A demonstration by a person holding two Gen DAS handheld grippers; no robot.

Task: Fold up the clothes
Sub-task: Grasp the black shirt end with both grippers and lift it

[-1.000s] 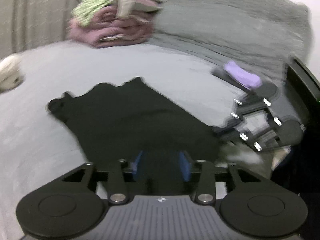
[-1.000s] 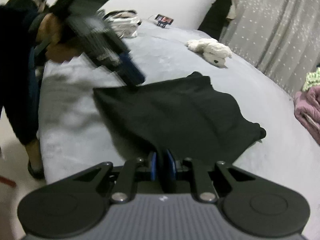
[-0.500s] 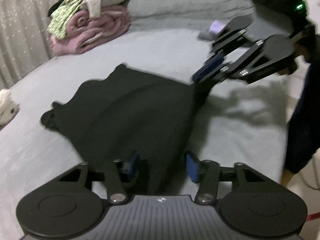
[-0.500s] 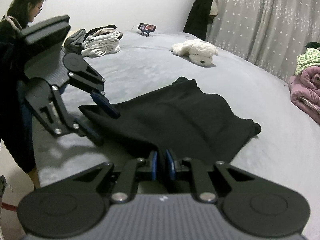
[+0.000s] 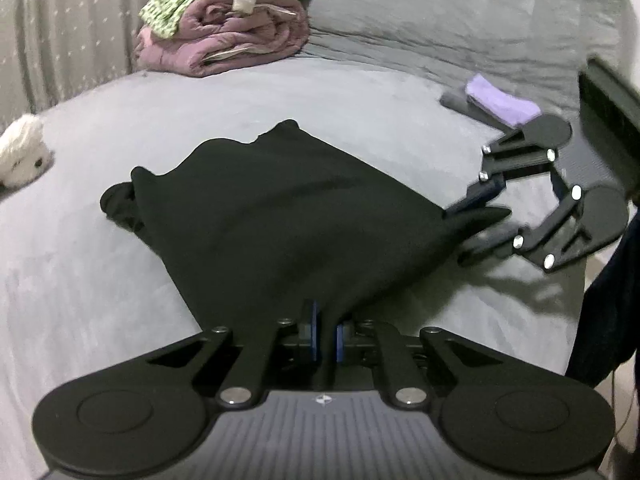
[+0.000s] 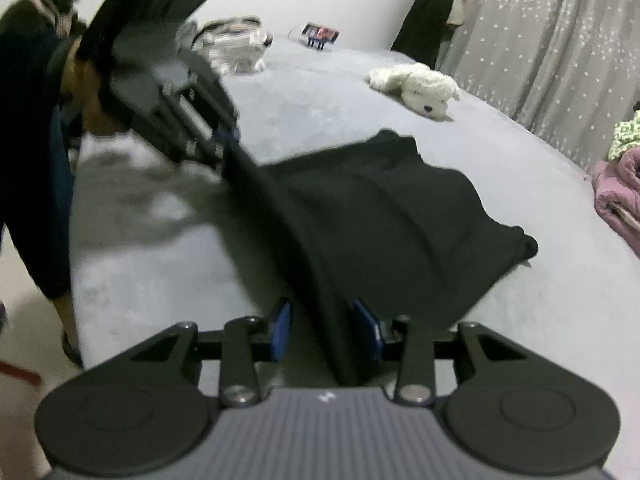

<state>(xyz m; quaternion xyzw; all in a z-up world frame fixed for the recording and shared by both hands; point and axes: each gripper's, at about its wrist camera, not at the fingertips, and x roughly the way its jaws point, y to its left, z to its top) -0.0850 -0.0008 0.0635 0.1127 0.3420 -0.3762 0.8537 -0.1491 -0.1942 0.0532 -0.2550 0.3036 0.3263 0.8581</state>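
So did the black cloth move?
Yes. The cloth corner in the left tongs has risen off the bed; its far end stays near the plush toy.

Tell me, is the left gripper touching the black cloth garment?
Touching. The left wrist view shows the left gripper pinching the black cloth garment between its blue pads.

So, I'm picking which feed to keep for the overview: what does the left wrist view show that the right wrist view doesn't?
Only the left wrist view shows the purple cloth on the bed and the whole pink quilt pile. Only the right wrist view shows the person's torso, the phone stand and the hanging dark coat. Both show the black garment, the grey bed, the white plush toy, the left gripper shut on the fabric and the right gripper with its pads apart.
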